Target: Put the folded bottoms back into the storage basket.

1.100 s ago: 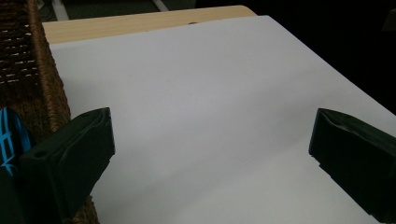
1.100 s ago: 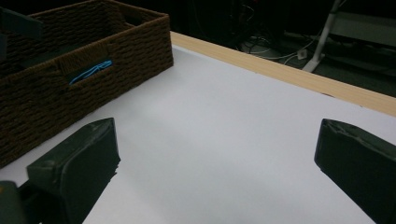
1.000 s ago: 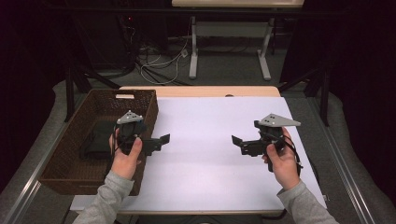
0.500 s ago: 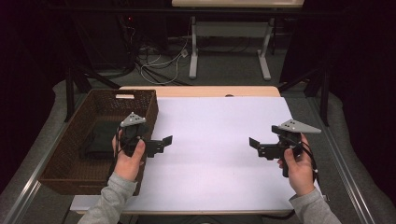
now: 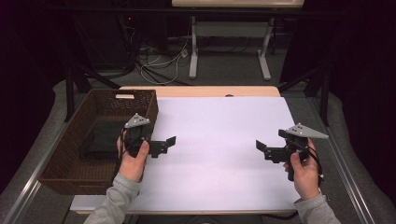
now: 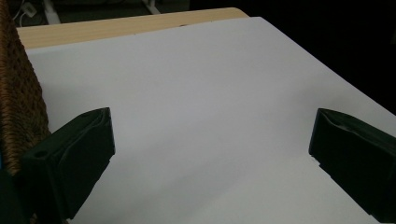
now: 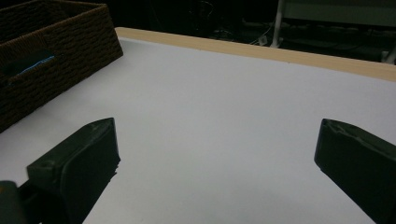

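Beside the basket (image 5: 65, 154) at lower left, the left tongs (image 5: 166, 143) hang open and empty; at lower right, the right tongs (image 5: 262, 148) gape likewise, both seemingly poised over the bare surface (image 5: 219, 130).

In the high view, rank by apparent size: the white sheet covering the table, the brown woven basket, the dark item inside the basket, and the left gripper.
1. White sheet covering the table
2. Brown woven basket
3 and 4. Dark flat item inside the basket and left gripper: they look alike, and the gripper is held nearer the camera, so no ranking.

No readable text, labels (or numbers)
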`<action>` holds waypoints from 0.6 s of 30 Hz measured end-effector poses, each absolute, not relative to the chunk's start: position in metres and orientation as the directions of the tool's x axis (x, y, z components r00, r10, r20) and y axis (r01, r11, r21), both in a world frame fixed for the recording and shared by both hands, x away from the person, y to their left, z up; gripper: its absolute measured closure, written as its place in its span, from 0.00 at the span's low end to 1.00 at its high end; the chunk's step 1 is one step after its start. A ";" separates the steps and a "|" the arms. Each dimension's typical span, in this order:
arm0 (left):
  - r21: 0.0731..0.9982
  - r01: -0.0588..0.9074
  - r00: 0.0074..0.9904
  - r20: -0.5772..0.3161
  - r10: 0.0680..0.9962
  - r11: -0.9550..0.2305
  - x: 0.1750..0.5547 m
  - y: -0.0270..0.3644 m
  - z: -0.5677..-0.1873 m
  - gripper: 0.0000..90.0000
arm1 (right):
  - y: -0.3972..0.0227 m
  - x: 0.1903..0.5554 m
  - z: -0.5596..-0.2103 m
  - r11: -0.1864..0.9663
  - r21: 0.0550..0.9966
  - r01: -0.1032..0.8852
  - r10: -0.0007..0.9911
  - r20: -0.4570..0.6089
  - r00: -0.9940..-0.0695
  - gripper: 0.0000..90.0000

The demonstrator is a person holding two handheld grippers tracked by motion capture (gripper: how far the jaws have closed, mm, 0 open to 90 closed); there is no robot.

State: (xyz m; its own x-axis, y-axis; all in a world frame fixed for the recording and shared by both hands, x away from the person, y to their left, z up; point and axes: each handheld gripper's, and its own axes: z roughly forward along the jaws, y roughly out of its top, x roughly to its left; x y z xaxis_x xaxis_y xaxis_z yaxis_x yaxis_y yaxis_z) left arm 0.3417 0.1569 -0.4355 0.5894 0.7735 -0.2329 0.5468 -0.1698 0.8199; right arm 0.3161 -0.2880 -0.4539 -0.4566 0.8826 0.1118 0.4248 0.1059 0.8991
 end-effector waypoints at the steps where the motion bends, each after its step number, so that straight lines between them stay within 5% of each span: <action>1: 0.823 0.541 0.592 -0.231 0.772 -0.169 0.342 0.156 -0.436 0.00 | -0.288 0.316 -0.455 0.111 0.900 0.421 0.882 0.105 -0.459 0.00; 18: 0.824 0.545 0.606 -0.256 0.753 -0.158 0.342 0.147 -0.451 0.00 | -0.279 0.315 -0.466 0.120 0.902 0.414 0.882 0.094 -0.461 0.00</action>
State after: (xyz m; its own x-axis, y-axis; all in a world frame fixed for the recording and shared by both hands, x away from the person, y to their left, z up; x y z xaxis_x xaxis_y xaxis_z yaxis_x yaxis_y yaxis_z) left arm 0.3420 0.1473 -0.4514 0.6061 0.7530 -0.2563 0.5447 -0.1580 0.8236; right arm 0.3147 -0.2790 -0.4663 -0.4612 0.8823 0.0939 0.4137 0.1203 0.9024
